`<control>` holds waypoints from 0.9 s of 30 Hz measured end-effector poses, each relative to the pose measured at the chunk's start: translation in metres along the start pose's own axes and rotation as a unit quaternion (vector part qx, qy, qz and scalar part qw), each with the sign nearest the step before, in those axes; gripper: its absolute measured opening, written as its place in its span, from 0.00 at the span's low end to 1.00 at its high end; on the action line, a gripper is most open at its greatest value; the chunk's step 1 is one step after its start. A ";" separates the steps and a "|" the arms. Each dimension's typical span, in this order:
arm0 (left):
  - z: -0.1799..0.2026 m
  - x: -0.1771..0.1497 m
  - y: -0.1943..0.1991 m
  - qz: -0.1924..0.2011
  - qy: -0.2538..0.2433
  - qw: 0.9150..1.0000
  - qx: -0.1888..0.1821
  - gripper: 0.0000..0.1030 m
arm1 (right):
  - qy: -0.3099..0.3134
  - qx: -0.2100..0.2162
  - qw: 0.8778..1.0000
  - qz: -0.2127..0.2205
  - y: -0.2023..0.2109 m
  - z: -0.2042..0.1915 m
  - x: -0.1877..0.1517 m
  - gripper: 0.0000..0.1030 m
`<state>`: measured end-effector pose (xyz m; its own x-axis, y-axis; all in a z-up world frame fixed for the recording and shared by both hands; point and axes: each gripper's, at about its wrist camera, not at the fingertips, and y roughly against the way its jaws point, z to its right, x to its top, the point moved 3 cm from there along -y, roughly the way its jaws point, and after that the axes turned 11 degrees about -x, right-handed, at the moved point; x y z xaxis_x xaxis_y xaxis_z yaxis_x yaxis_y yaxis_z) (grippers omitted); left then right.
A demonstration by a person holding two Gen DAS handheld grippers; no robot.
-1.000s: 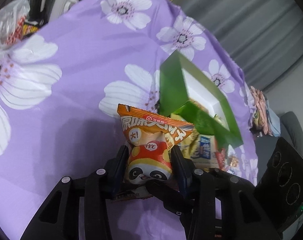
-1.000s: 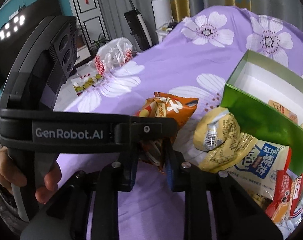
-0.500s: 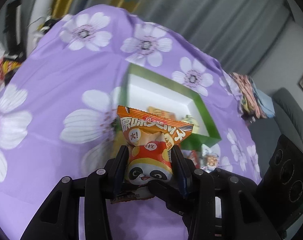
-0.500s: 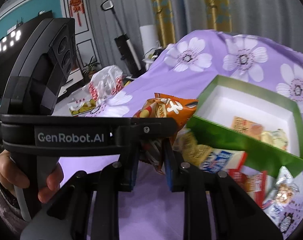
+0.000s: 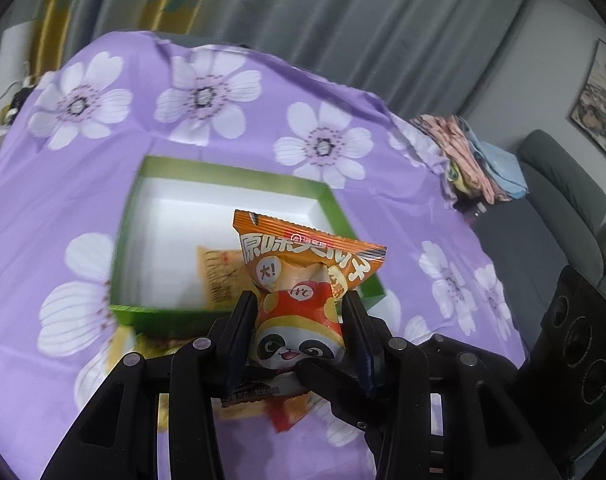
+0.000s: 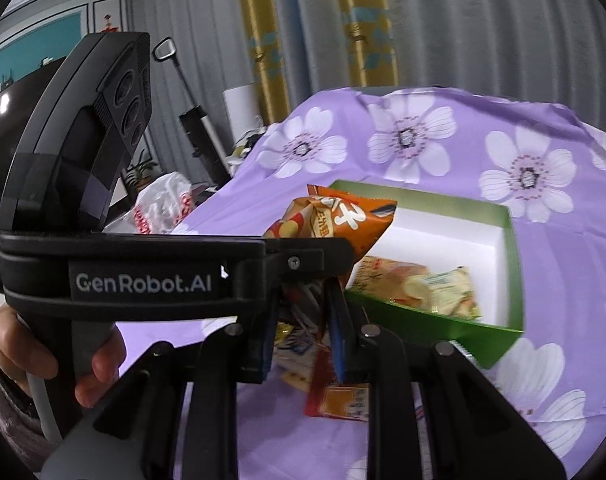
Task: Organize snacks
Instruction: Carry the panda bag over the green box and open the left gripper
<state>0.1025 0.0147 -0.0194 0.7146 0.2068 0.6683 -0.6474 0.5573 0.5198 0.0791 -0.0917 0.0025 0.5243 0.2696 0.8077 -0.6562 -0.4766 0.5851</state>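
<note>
An orange snack bag [image 5: 299,268] with a panda print hangs in the air, pinched between the fingers of my left gripper [image 5: 299,304]. Its lower end sits between the fingers of my right gripper [image 6: 303,304], which is shut on it too. A right finger [image 5: 327,380] shows under the bag in the left wrist view. The left gripper [image 6: 335,248] crosses the right wrist view, with the bag's top [image 6: 343,220] above it. Just beyond and below lies an open green box [image 5: 131,224] with a white inside. Two or three packets [image 6: 391,276] rest in its near part.
Loose snack packets [image 6: 339,396] lie on the purple flowered cloth [image 5: 83,200] in front of the box [image 6: 423,320]. A person's hand [image 6: 99,364] holds the left gripper's handle. A plastic bag [image 6: 163,208] sits far left, folded cloth [image 5: 475,160] and a grey sofa [image 5: 563,200] at the right.
Both grippers have risen and moved toward the green box with the bag held between them. The box now shows from above, right behind the bag. Neither grip has changed.
</note>
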 end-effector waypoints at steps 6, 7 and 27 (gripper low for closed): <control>0.004 0.012 -0.036 -0.021 -0.004 1.000 -0.013 0.43 | -0.006 -0.023 1.000 -0.015 -0.013 0.026 0.000 0.23; 0.004 0.015 -0.041 -0.024 -0.005 1.000 -0.014 0.43 | -0.007 -0.026 0.999 -0.017 -0.016 0.029 0.001 0.23; -0.047 0.034 -0.103 -0.061 0.043 0.997 0.018 0.47 | -0.024 -0.072 0.994 -0.084 -0.085 0.056 0.005 0.44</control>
<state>0.2058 0.0020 -0.0756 0.8075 0.2089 0.5516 -0.5625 0.5540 0.6137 0.1681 -0.0964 -0.0470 0.6562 0.2943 0.6949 -0.6260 -0.3019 0.7190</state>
